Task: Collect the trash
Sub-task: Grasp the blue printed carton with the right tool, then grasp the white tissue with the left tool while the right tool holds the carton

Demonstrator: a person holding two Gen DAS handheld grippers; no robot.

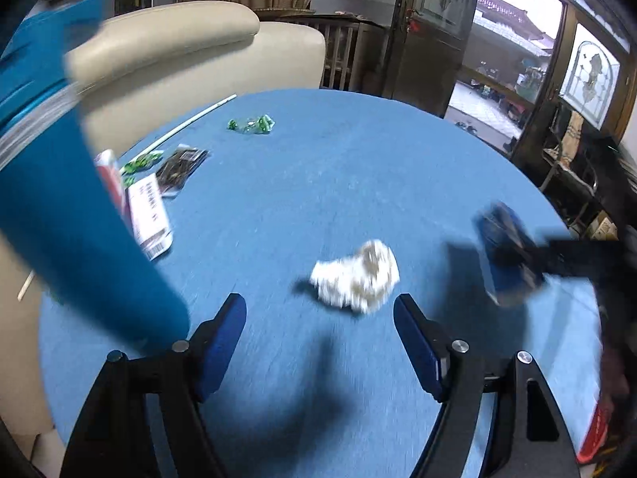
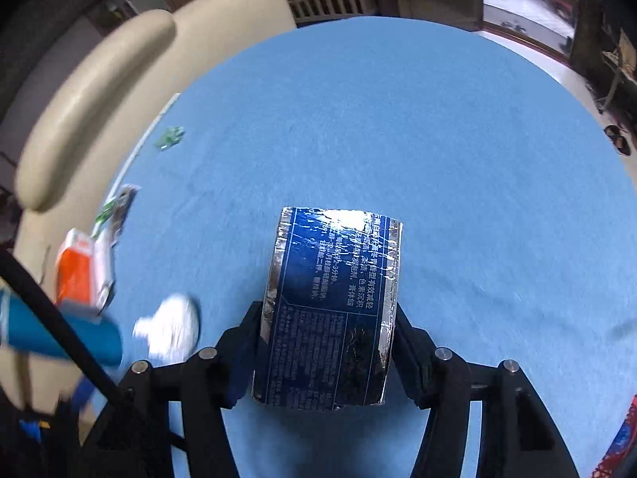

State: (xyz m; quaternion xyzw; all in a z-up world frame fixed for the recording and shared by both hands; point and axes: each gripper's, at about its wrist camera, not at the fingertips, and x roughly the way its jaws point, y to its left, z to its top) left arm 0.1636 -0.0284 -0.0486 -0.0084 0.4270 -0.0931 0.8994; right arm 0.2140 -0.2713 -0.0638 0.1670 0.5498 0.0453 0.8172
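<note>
Blue table [image 1: 358, 167] fills most of both views, cream sofa [image 1: 167, 51] behind it at upper left. Big blue cylinder [image 1: 75, 215], blurred, crosses the left side of the left wrist view from the upper left corner down to just beside the left finger; same cylinder shows at lower left of the right wrist view, can't tell what it is.

Left gripper [image 1: 318, 336] at bottom centre of its view, fingers [image 1: 223, 342] wide apart, nothing between them, over bare cloth. Crumpled white tissue [image 1: 358, 275] lies on the table just beyond the fingertips, slightly right of centre, not touching them; motion-blurred.

Right gripper [image 2: 324, 342] at bottom centre of its view, clamped on a dark blue foil packet [image 2: 330, 302] with white print and silver edges; packet stands up out of the fingers, bowed, top edge near frame centre. In the left wrist view the same gripper and packet appear blurred at right edge, held above the table.

Rest of the trash sits at the left side of the table: white carton [image 1: 149, 211] with red side and barcode just beside the cylinder, dark wrapper [image 1: 181, 167] touching its far end, green wrapper [image 1: 141, 161] next to that, another green wrapper [image 1: 251, 124] apart further back at upper centre-left, thin white straw [image 1: 191, 123] along the table's left rim
</note>
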